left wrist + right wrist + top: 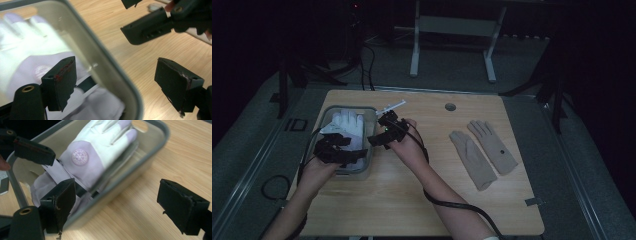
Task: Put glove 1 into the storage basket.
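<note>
A white glove [97, 152] with pale lilac panels and a round emblem on its back lies inside a grey plastic bin [371, 145] at the left part of the wooden desk [422, 200], fingers pointing toward the far end of the bin. The left tool [334, 150] hovers over the near end of the bin, its jaws spread with nothing between them; in the left gripper view one jaw hangs above the glove and the other above bare wood outside the bin's rim. The right tool [382, 134] sits just beside the bin's right wall, jaws also spread wide and empty; in the right gripper view one jaw stands over the bin's near wall and the other over the desk. The glove touches neither tool. Well apart, on the right half of the desk, a pair of beige gloves [482, 150] lies flat, side by side. A small round hole [450, 107] shows near the desk's far edge.
</note>
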